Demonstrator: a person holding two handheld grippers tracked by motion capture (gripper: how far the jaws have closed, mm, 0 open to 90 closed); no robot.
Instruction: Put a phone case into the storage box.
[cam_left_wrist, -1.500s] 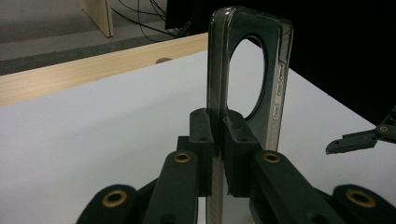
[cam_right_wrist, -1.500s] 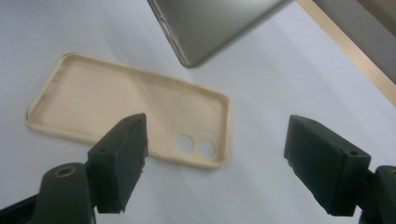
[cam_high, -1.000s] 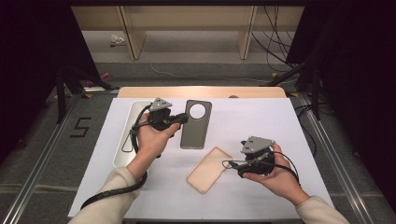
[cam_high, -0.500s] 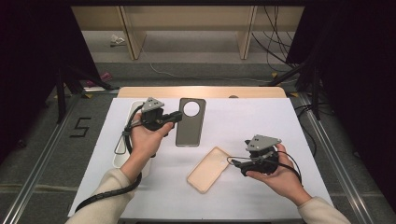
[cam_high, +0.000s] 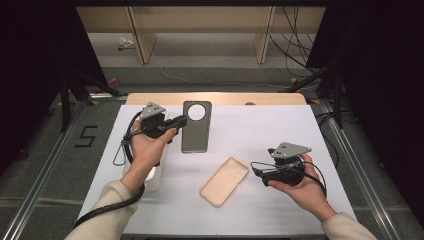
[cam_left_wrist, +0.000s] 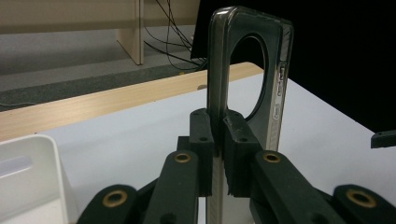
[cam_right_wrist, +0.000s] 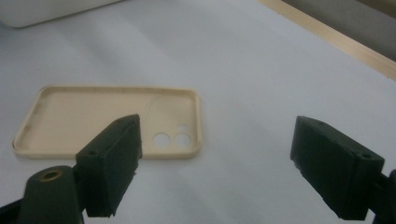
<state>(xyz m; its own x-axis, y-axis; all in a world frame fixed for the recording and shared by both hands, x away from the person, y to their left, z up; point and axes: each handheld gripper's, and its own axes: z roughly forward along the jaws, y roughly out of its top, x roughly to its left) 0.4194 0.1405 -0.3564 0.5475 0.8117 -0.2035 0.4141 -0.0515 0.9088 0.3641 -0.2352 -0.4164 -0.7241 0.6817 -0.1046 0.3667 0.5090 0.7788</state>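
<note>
Two phone cases are in play: the left tongs (cam_left_wrist: 218, 140) are clamped on the dark case's (cam_left_wrist: 247, 70) thin, bendy rim above the bench (cam_high: 280, 130), while the right tongs (cam_right_wrist: 215, 163) gape near the light, pliable beige case (cam_right_wrist: 112, 119) lying flat.

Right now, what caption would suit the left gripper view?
Left gripper clamps the edge of a dark phone case, held upright above the white table.
</note>
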